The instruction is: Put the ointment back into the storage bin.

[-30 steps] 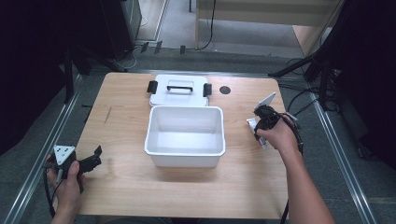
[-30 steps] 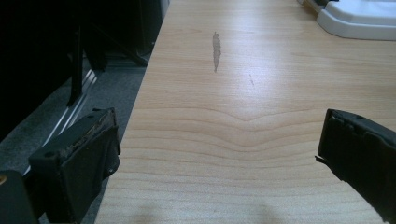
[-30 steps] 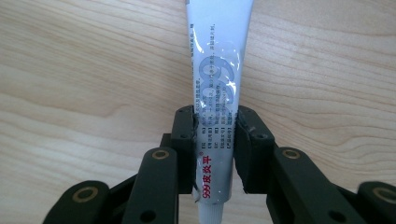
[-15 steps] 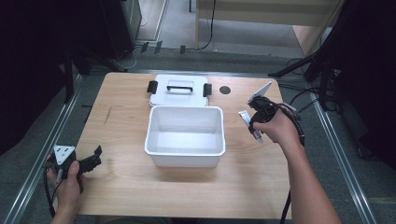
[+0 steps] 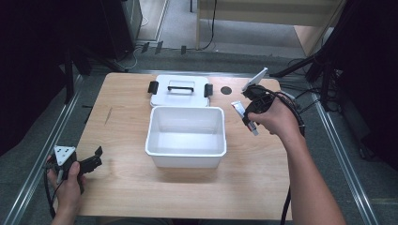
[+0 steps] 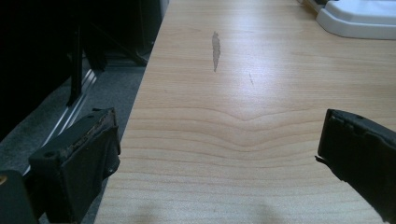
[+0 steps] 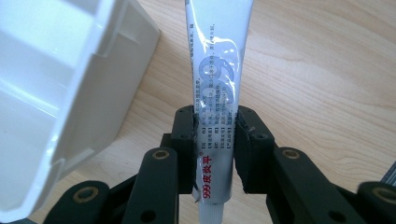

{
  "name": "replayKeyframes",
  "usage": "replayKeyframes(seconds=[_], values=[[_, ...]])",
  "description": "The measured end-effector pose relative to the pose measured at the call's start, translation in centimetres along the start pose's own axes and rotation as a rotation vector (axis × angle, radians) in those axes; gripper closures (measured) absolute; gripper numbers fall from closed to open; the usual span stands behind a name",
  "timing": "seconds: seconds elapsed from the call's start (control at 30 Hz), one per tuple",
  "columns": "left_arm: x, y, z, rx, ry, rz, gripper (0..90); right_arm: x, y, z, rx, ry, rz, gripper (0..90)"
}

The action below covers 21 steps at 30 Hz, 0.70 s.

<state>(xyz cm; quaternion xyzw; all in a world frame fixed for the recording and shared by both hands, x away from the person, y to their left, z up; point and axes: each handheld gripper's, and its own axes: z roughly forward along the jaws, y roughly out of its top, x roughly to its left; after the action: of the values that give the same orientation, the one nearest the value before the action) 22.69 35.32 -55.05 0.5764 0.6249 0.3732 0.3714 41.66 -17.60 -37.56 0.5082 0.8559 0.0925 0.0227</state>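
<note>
High view: my right gripper (image 5: 247, 114) has lifted off the table (image 5: 122, 98) and moved toward the box (image 5: 186, 136) since a second ago, tube (image 5: 245, 117) clamped, now just beside the right rim. Drop-in looks next. Left gripper (image 5: 89, 163) idle near the front-left corner.

Left gripper view: jaws spread wide over bare wood, holding nothing.

Right gripper view: tube (image 7: 215, 88) pinched mid-body, cap toward me, printed label legible; box (image 7: 60, 84) wall close at left.
</note>
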Motion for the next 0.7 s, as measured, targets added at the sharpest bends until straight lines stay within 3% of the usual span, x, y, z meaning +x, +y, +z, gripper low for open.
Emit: replayKeyframes(seconds=[0.37,0.4,0.47,0.57,0.63,0.7], values=[[0.0,0.0,0.0,0.000,0.000,-0.002,0.0,2.9,0.8,-1.6,-0.031,0.035,-0.092,72.5],[0.0,0.0,0.0,-0.001,0.000,-0.001,0.0,3.5,1.0,-1.8,-0.039,0.047,-0.125,72.5],[0.0,0.0,0.0,0.000,0.000,0.000,0.0,3.8,1.1,-1.9,-0.042,0.051,-0.136,72.4],[0.0,0.0,0.0,0.000,-0.001,0.000,0.0,5.1,1.4,-1.9,-0.046,0.079,-0.228,72.4],[0.0,0.0,0.0,0.000,-0.001,0.000,0.0,5.3,1.5,-1.9,-0.042,0.080,-0.238,72.4],[0.0,0.0,0.0,0.000,-0.002,0.000,0.0,5.9,1.6,-1.8,-0.045,0.087,-0.298,72.4]])
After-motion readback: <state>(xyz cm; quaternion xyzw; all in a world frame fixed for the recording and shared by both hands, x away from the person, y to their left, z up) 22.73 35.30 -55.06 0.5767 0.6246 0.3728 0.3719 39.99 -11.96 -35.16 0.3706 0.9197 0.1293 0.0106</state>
